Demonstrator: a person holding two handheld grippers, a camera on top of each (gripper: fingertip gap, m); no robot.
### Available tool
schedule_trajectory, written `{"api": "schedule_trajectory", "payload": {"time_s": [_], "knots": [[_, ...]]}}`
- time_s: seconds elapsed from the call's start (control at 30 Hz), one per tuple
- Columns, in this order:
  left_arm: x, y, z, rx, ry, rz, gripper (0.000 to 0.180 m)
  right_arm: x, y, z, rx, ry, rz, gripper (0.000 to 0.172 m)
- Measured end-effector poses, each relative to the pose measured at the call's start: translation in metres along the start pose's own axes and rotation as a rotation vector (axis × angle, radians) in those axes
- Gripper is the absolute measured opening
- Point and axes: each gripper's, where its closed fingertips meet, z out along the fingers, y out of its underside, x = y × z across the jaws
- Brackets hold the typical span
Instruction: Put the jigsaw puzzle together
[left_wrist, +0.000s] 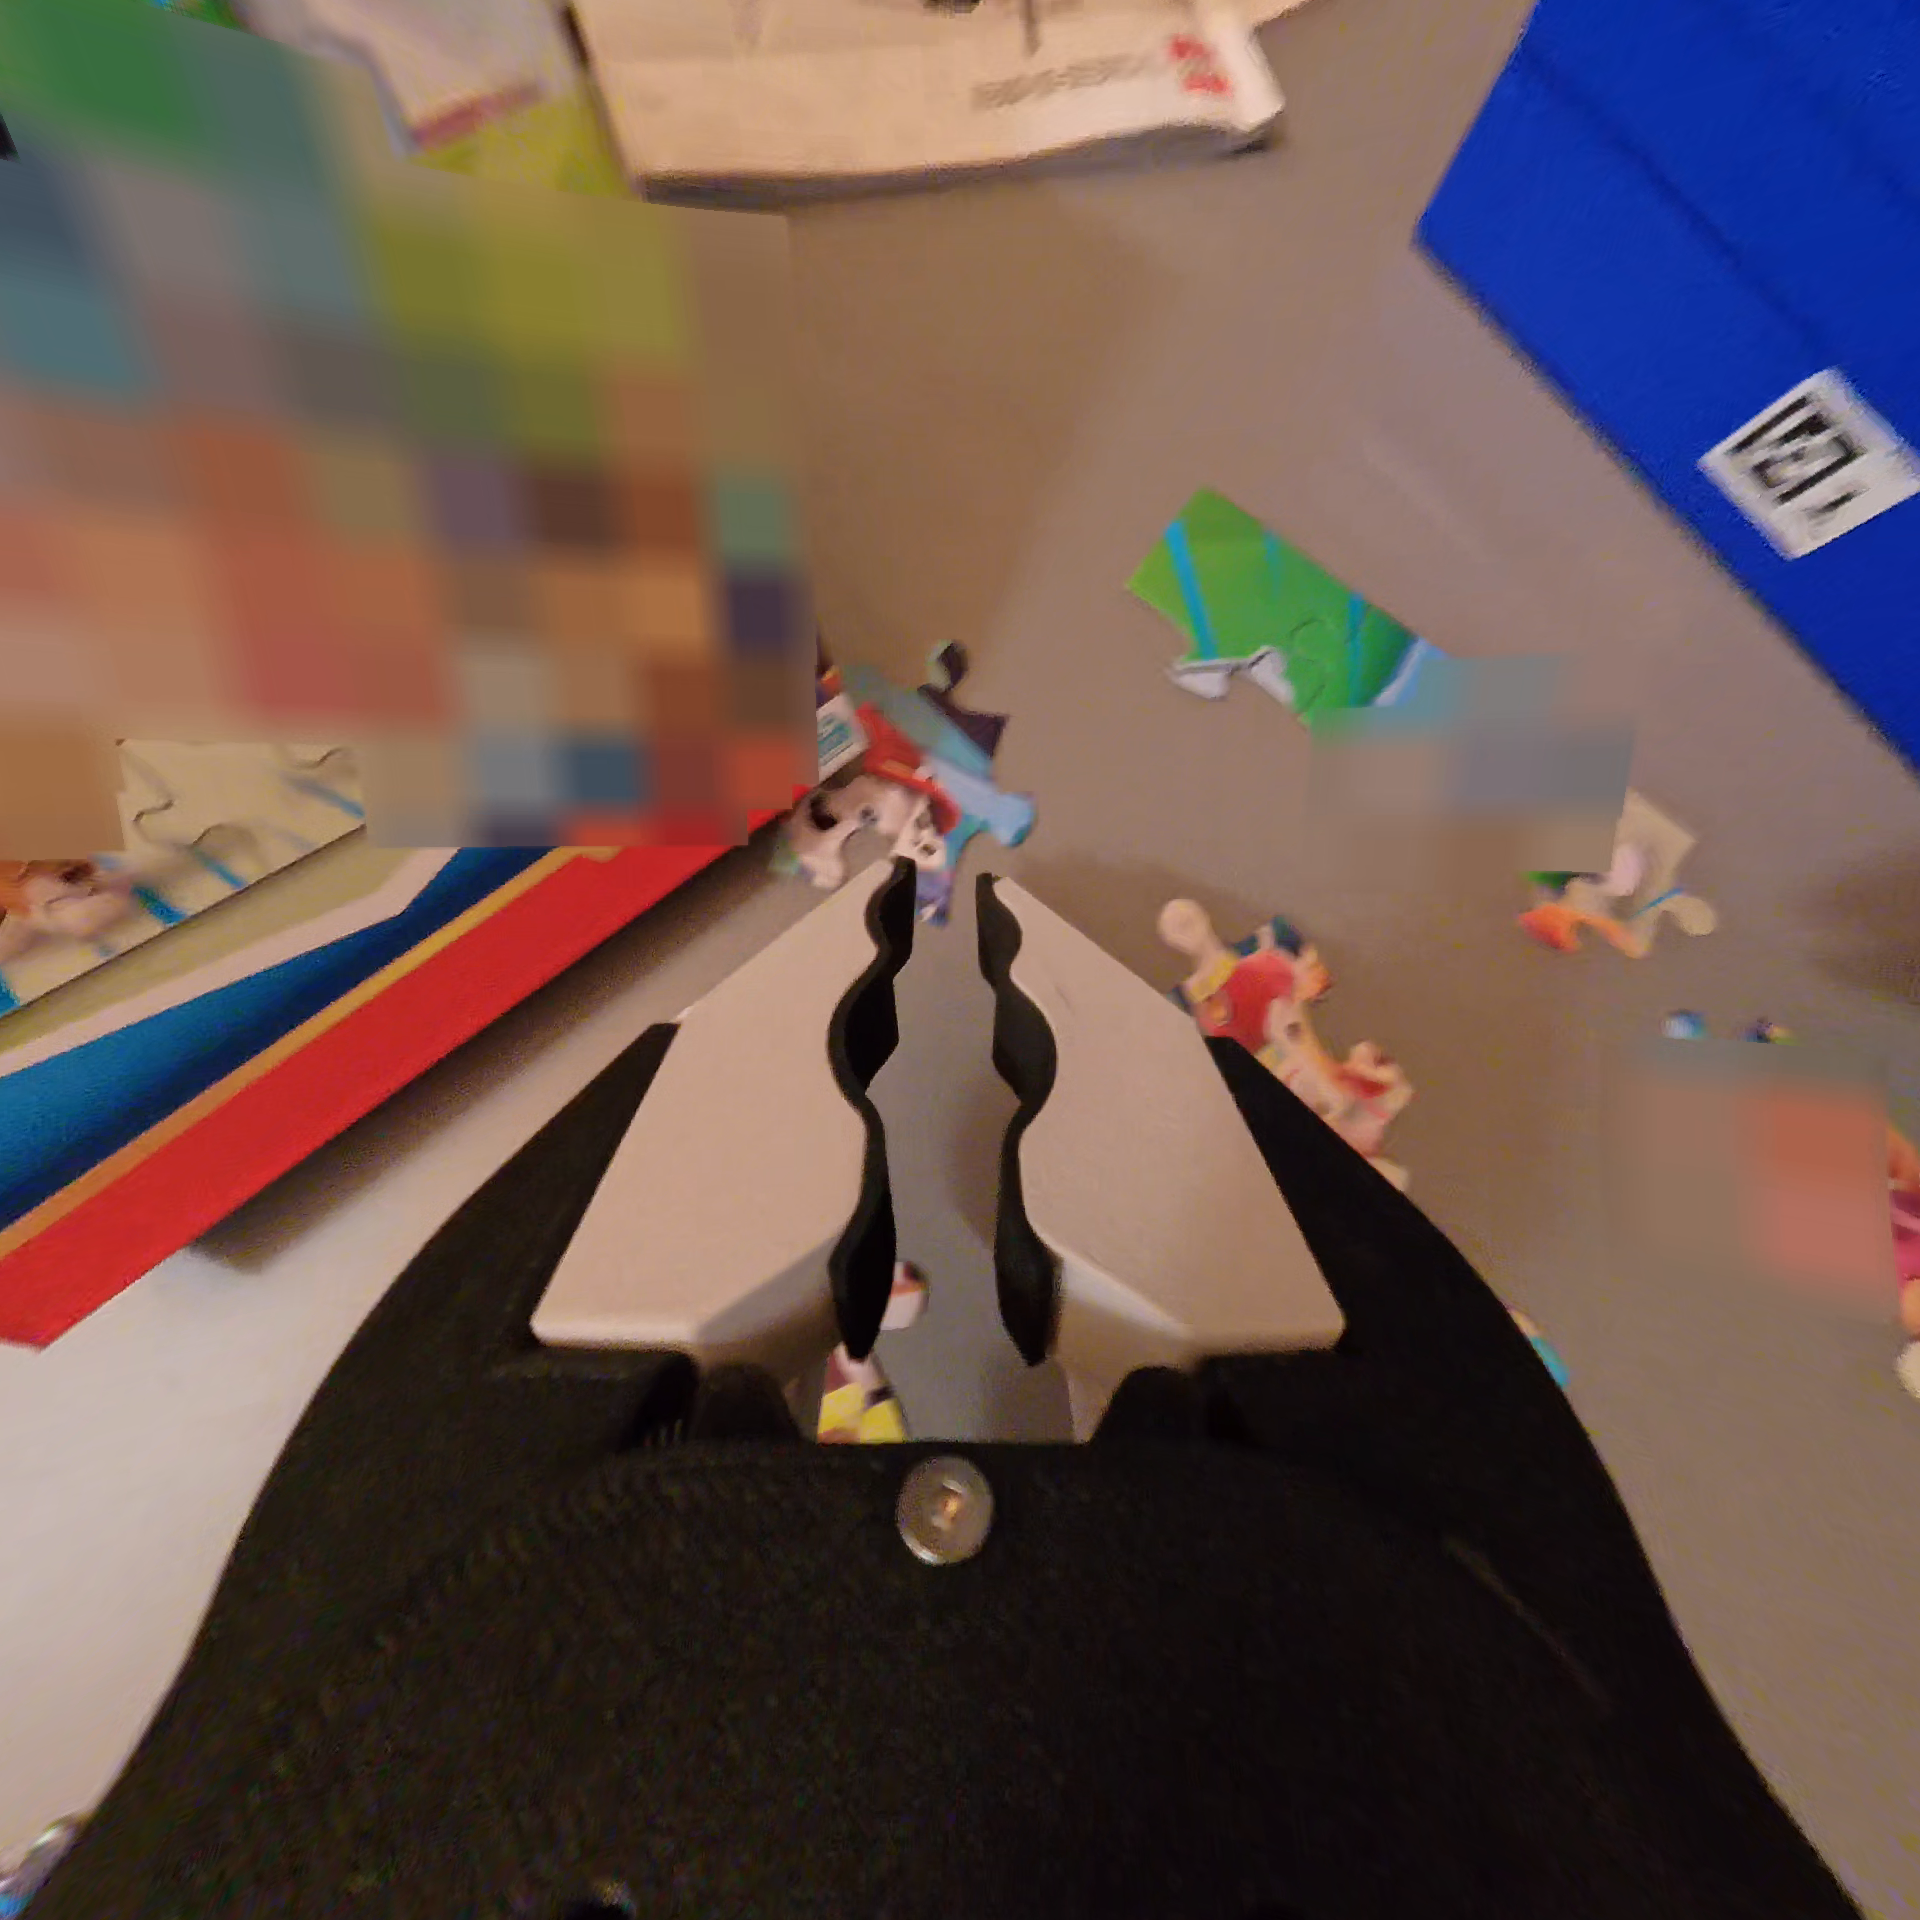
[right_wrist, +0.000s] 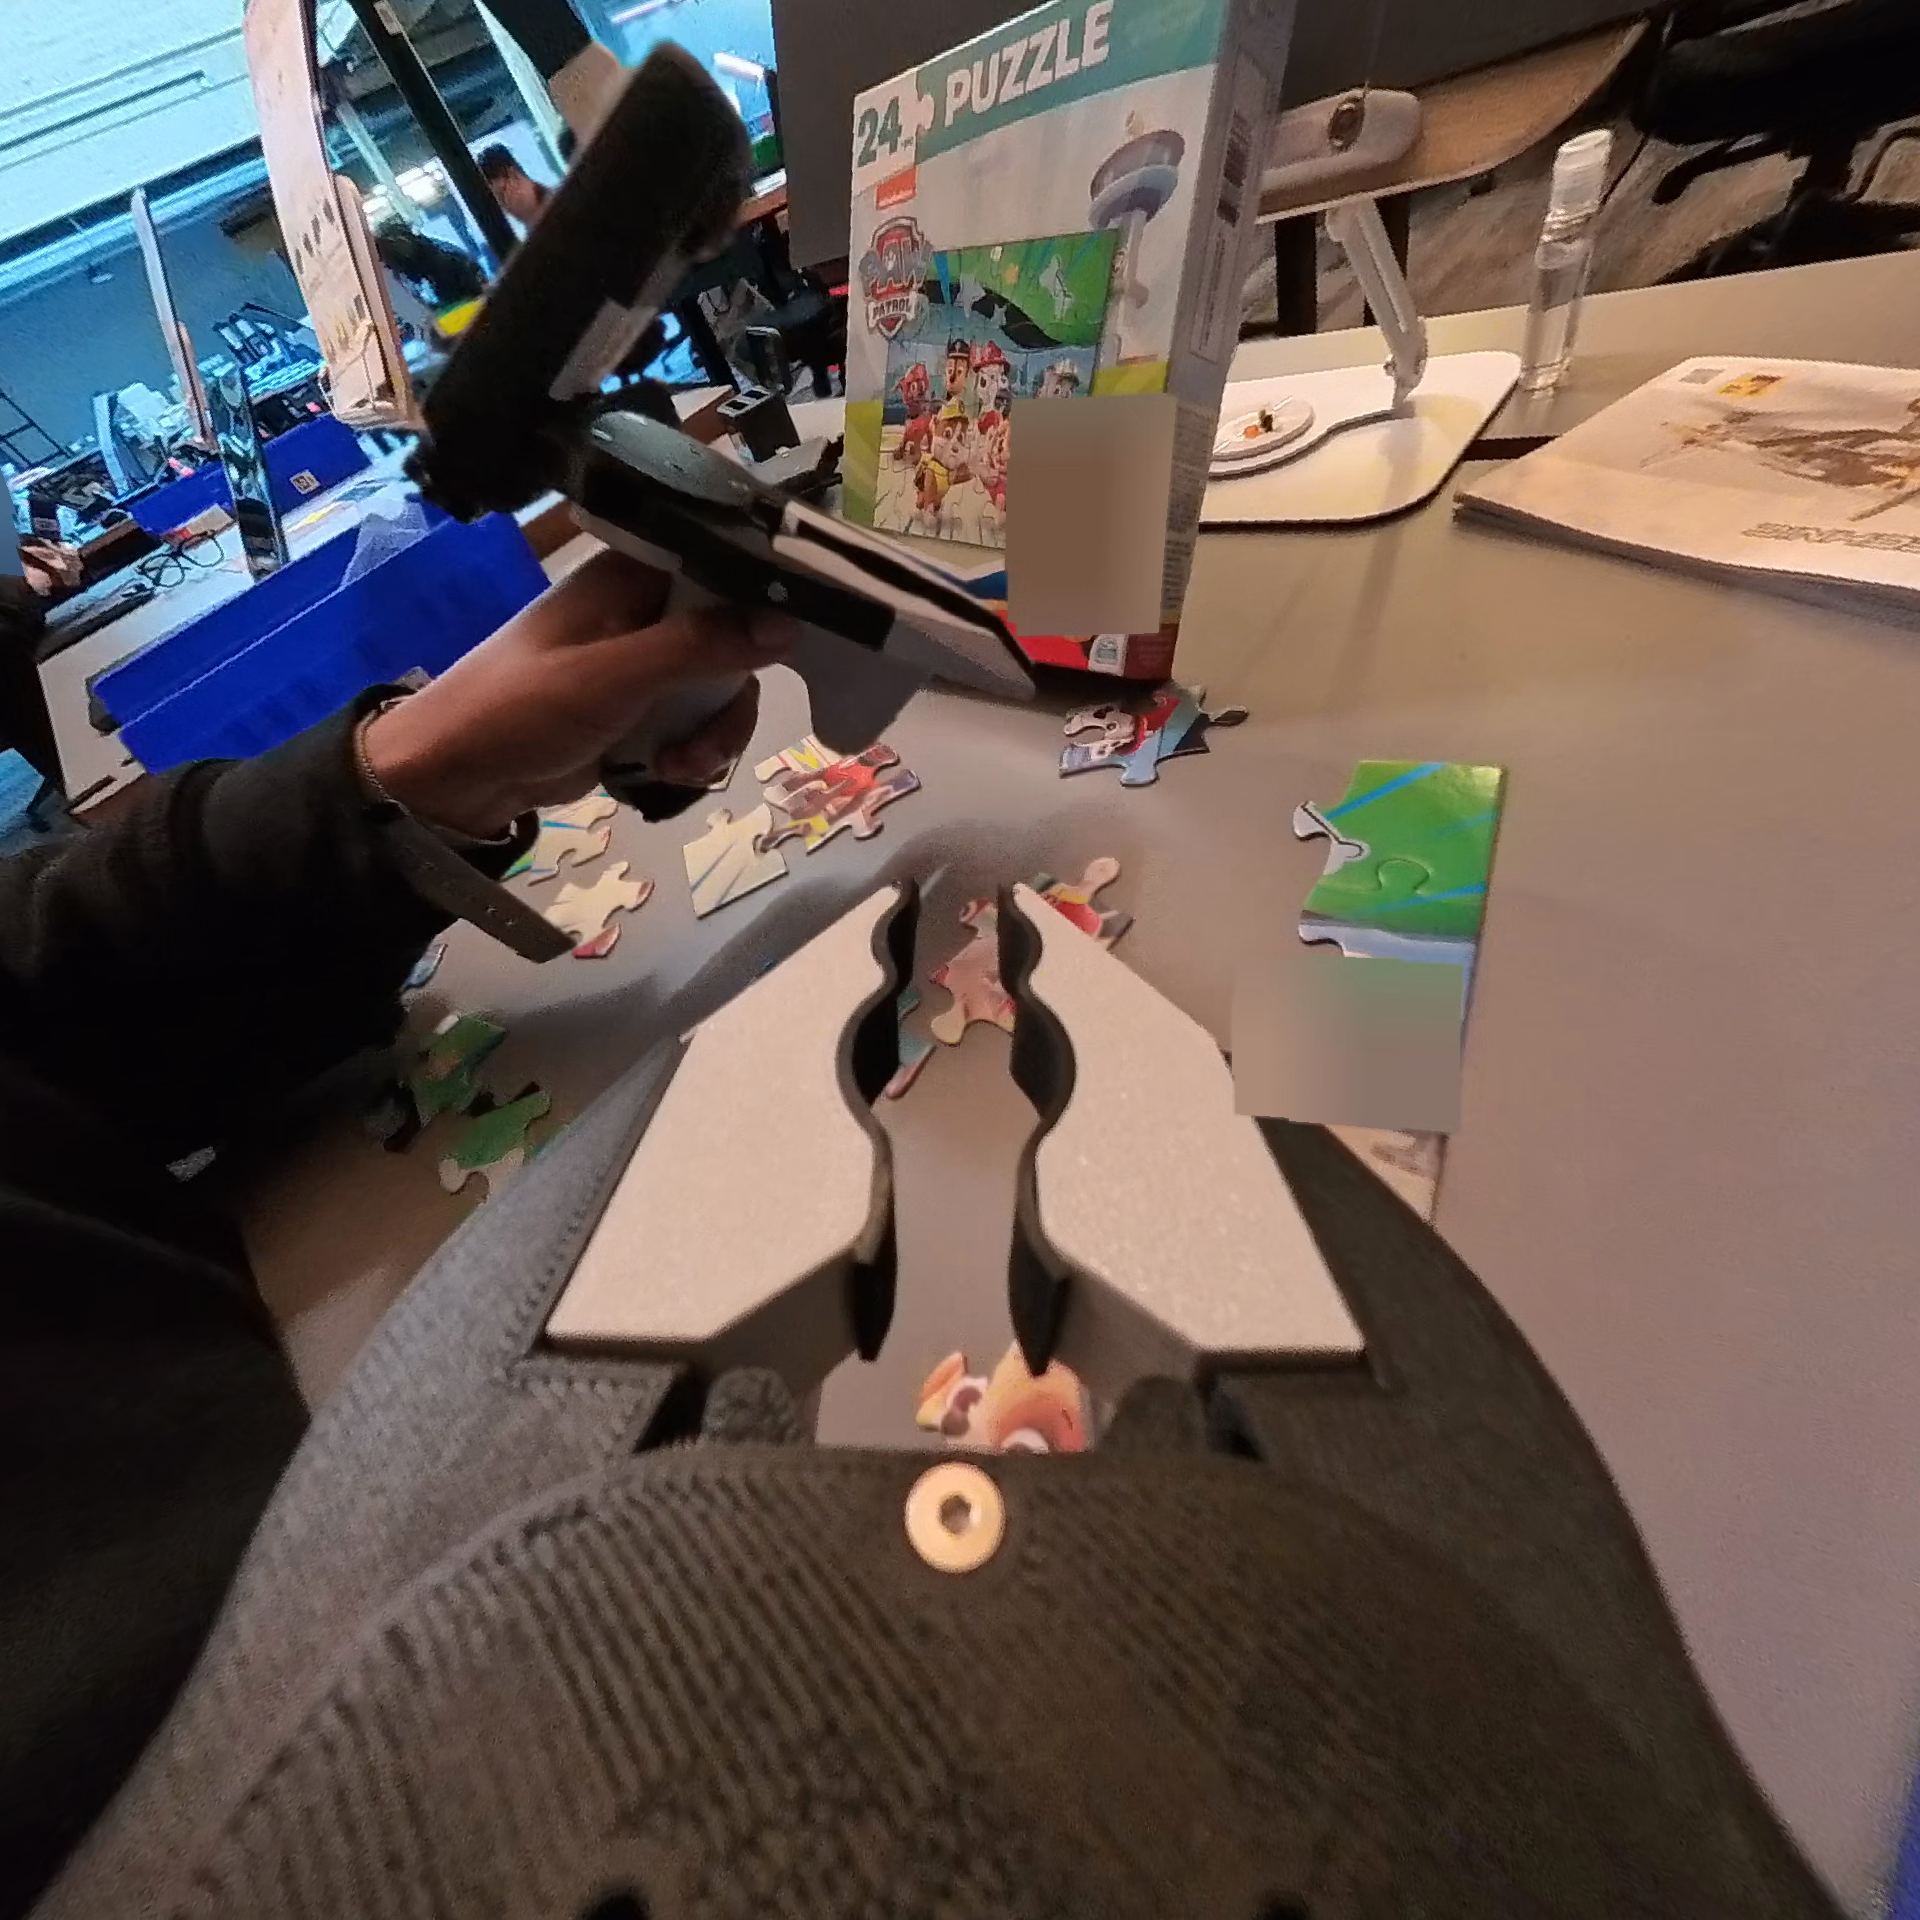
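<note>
My left gripper (left_wrist: 945, 878) hovers over the grey table (left_wrist: 1143, 364), its jaws a narrow gap apart with nothing between them. A puzzle piece with a white dog and a red hat (left_wrist: 904, 779) lies just beyond its tips, beside the foot of the upright puzzle box (left_wrist: 312, 1039). The right wrist view shows this gripper (right_wrist: 1013, 670) held by a hand (right_wrist: 540, 707), tips low by the box (right_wrist: 1039, 260) and the dog piece (right_wrist: 1143, 732). My right gripper (right_wrist: 956, 894) is open, above a pink and red piece (right_wrist: 977, 977) lying on the table.
Two joined green pieces (right_wrist: 1403, 862) lie to the right, also in the left wrist view (left_wrist: 1268, 613). Several loose pieces (right_wrist: 727, 852) lie at the left. A booklet (right_wrist: 1714, 488), a white stand base (right_wrist: 1351, 436) and a clear bottle (right_wrist: 1558, 270) stand behind. A blue box (left_wrist: 1662, 260) is at the right. About 15 cm separates my left fingertips from my right. To reach the clear bottle (right_wrist: 1558, 270) in a straight line is about 35 cm for my left fingers, about 45 cm for my right.
</note>
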Motion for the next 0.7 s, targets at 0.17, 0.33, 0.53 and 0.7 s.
{"api": "schedule_trajectory", "payload": {"time_s": [0.17, 0.33, 0.53, 0.7], "knots": [[-0.009, 0.018, 0.014, -0.033, 0.004, 0.022, 0.016, 0.001, -0.007, 0.033, -0.113, -0.008, -0.071, 0.021], [-0.020, 0.021, 0.033, -0.070, -0.084, 0.068, 0.010, -0.012, -0.034, 0.054, -0.119, -0.026, -0.175, 0.020], [0.049, 0.028, 0.037, -0.122, 0.231, 0.049, 0.010, -0.002, -0.025, 0.053, -0.128, 0.034, -0.145, 0.020], [0.027, 0.011, 0.026, -0.017, 0.121, 0.101, 0.010, 0.004, 0.003, 0.056, -0.225, 0.040, -0.072, 0.026]]}}
